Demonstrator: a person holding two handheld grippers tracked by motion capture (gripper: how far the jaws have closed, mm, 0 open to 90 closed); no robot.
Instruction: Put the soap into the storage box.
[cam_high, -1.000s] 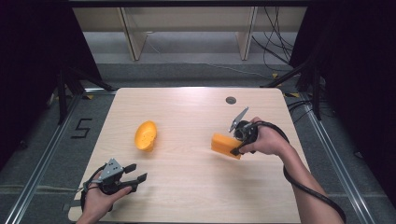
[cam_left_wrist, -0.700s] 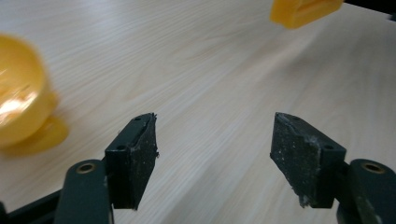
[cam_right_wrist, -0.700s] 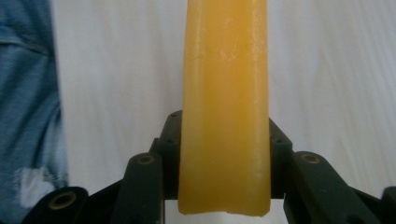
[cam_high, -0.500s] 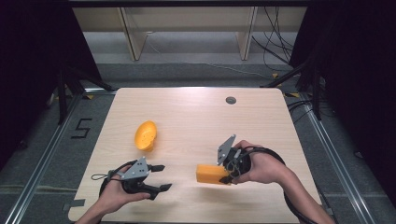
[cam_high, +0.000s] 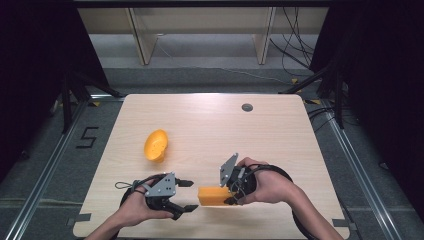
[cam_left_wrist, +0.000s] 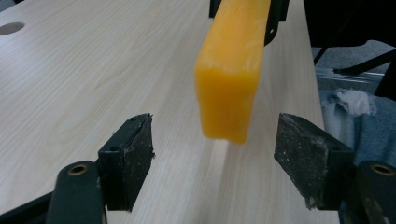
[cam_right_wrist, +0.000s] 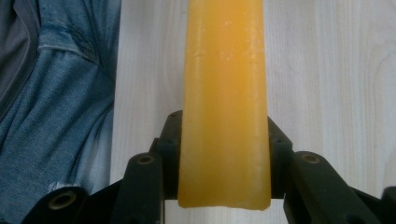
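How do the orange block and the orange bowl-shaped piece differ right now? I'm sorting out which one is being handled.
The orange block is long and square-edged; the orange bowl-shaped piece is rounded and hollow. The block is clamped in the right hand-held gripper and held off the table, while the bowl-shaped piece lies free on it. The block's end points between the open left hand-held gripper's jaws; the bowl-shaped piece lies apart from both. Both share the same orange colour.

The pale wooden surface (cam_high: 210, 125) carries an orange bowl-shaped shell (cam_high: 155, 145) at nine o'clock and a round grommet (cam_high: 247, 107) at one o'clock.
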